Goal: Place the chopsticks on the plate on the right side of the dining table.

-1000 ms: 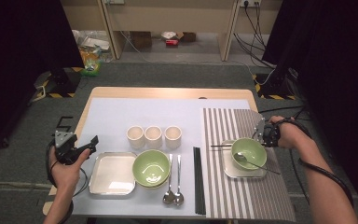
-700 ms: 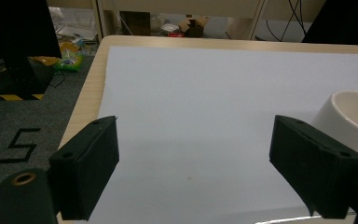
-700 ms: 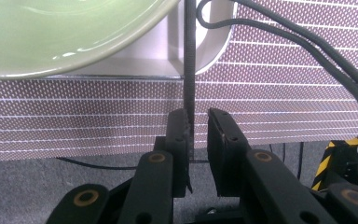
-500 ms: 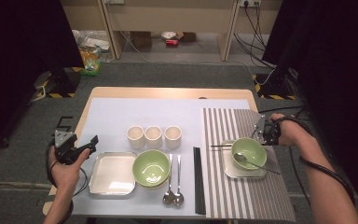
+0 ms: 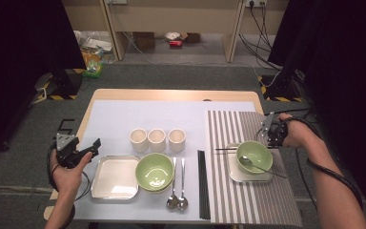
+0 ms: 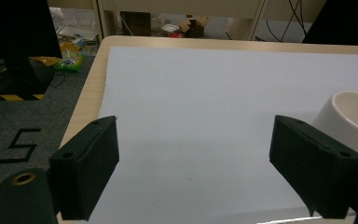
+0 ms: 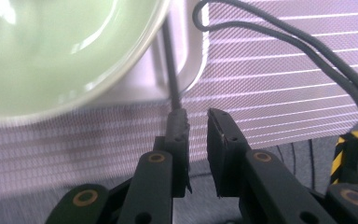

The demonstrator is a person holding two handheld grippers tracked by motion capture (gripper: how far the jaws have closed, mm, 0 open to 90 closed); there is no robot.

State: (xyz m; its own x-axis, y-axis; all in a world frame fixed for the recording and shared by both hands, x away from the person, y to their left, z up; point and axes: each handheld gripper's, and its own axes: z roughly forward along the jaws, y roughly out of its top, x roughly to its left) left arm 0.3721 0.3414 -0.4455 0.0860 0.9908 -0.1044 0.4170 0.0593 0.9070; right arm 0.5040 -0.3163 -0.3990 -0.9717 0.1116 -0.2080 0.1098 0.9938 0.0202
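A pair of thin black chopsticks (image 5: 228,149) is laid across the small metal tray (image 5: 267,175), at about 9 o'clock from the right-hand green bowl (image 5: 254,156) on the striped mat (image 5: 248,200). They are judged light, stiff and slippery, best pinched near the end. The right gripper (image 7: 197,122) is narrowly parted with nothing pinched; the left gripper (image 6: 193,154) is spread wide and holds nothing.

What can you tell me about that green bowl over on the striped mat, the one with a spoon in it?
The green bowl is pale, glossy and round, probably glazed ceramic. It stands upright on a small square metal-looking tray on the striped placemat. A spoon rests inside, its handle leaning over the rim toward the table's near right. Dark chopsticks lie across the tray beside it. The right gripper sits just beyond the bowl, not touching it.
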